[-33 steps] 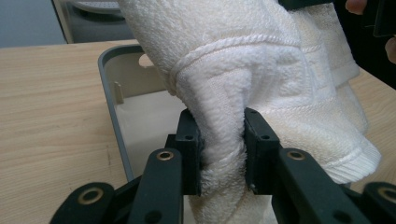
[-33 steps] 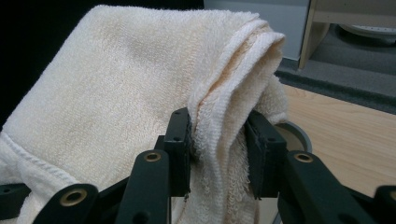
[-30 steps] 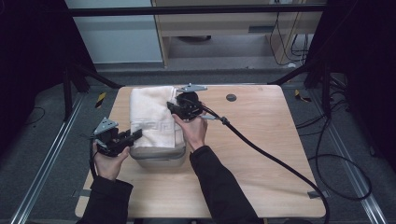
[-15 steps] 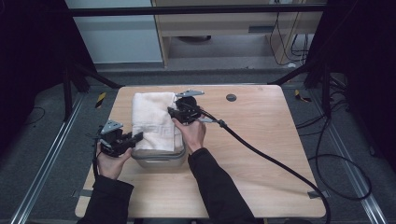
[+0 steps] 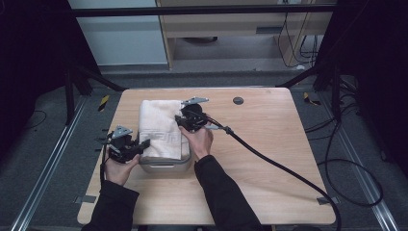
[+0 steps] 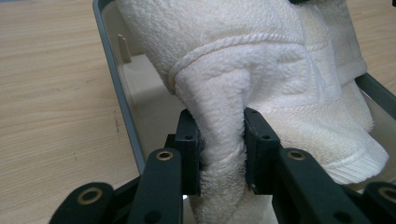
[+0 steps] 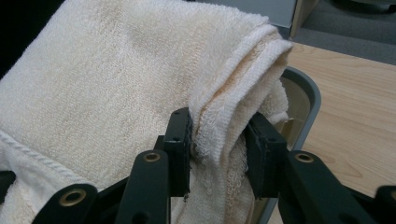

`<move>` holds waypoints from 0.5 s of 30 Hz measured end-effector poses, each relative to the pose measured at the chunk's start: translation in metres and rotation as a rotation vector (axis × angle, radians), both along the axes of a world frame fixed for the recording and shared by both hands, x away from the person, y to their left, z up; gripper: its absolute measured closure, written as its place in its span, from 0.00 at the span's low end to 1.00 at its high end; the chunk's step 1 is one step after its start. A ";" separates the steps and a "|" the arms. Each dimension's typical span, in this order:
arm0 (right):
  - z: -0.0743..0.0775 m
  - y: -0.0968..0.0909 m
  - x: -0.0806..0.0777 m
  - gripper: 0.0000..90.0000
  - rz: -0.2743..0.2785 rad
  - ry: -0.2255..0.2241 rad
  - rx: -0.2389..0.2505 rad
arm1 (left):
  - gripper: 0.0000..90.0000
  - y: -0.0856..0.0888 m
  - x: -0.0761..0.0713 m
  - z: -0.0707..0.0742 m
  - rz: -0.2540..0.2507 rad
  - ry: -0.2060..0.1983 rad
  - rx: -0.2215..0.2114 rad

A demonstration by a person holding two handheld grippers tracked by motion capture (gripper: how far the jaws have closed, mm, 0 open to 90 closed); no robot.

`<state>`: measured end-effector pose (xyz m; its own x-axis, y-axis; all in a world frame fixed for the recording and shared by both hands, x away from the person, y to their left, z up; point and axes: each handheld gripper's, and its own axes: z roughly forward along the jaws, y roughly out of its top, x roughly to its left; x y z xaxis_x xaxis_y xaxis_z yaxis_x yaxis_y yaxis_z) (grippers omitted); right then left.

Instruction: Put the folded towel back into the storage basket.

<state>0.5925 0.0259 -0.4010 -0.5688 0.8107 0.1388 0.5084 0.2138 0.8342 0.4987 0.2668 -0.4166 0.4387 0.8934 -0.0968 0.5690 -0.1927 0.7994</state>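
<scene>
A folded cream towel lies over a grey plastic bin on the wooden table. My left gripper is at the towel's near left corner, and its jaws are shut on a thick fold of the towel above the bin's rim. My right gripper is at the towel's right edge, also shut on a bunched hem of the towel, with the bin's rounded corner just behind it. The towel hides most of the bin's inside.
A thick black cable trails from the right gripper across the table to the right front. A small dark round hole sits near the table's far edge. Bare wood lies to the right of the bin.
Both grippers have sunk a little with the towel held between them, so the towel sits lower over the bin. The grips are unchanged.
</scene>
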 end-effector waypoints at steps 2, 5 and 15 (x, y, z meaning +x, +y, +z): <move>-0.002 0.000 0.000 0.72 0.000 0.002 -0.003 | 0.78 0.000 0.001 -0.002 -0.004 0.010 0.007; -0.009 -0.003 0.001 0.72 -0.001 0.018 -0.002 | 0.78 -0.002 0.003 -0.005 -0.009 0.022 0.017; -0.013 -0.004 -0.001 0.72 -0.002 0.019 -0.016 | 0.76 -0.003 0.005 -0.009 -0.011 0.037 0.035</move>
